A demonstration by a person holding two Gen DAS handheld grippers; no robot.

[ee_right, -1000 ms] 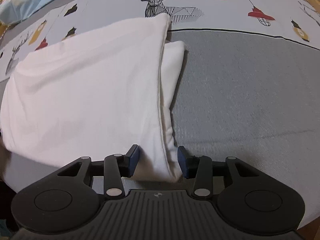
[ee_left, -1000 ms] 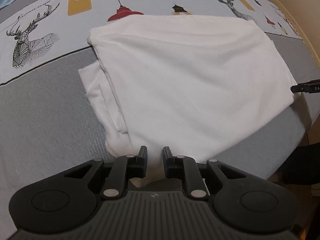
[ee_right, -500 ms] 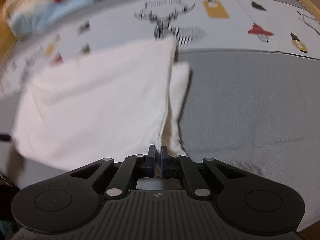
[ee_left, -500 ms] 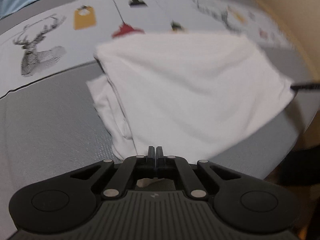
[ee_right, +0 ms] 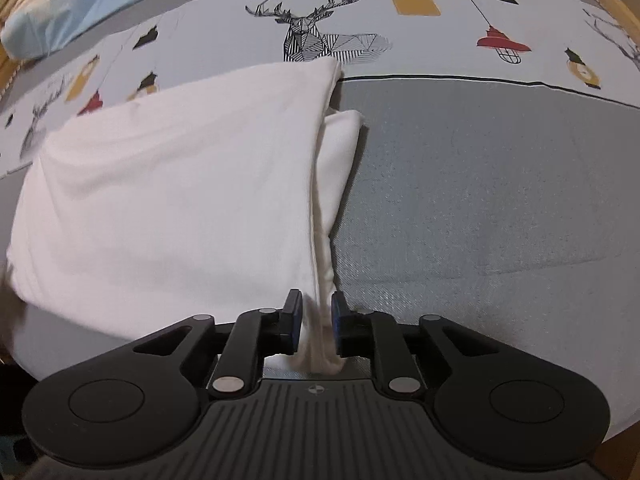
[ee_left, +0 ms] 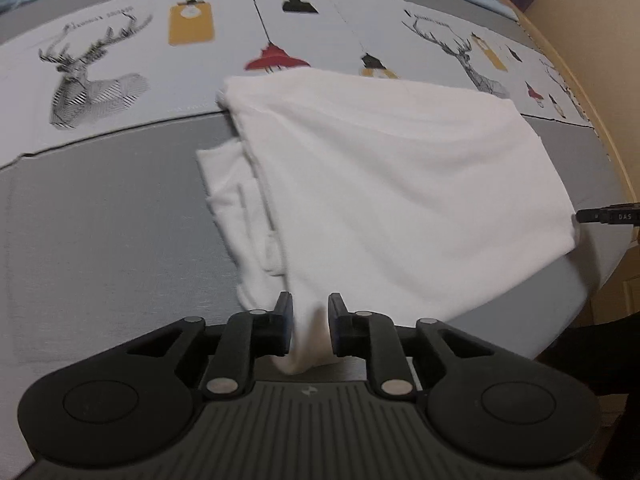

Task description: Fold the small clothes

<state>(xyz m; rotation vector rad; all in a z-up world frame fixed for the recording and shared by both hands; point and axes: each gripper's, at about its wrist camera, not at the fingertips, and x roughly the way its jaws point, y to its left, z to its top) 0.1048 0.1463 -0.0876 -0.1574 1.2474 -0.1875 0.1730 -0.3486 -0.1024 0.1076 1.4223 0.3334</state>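
A white folded garment [ee_left: 380, 168] lies on the bed, with a narrower folded layer sticking out along one side. Its near corner bunches up between the pads of my left gripper [ee_left: 310, 312], whose jaws are opening and stand a little apart. In the right wrist view the same garment [ee_right: 180, 200] runs its side edge down into my right gripper [ee_right: 316, 308]. Those jaws are opening too, and a bundle of cloth hangs loosely between them. A black finger of the right gripper [ee_left: 608, 216] shows at the garment's far corner in the left wrist view.
The bedspread is grey [ee_left: 100, 220] near me and pale with printed deer and lamps [ee_right: 312, 36] farther off. A wooden bed frame [ee_left: 580, 92] curves along the right. Light blue bedding with a red item [ee_right: 60, 20] is piled at the far left.
Both grippers closed on the garment's near corners half a second ago and now stand partly apart again. The cloth looks bunched up and slightly raised between each pair of pads.
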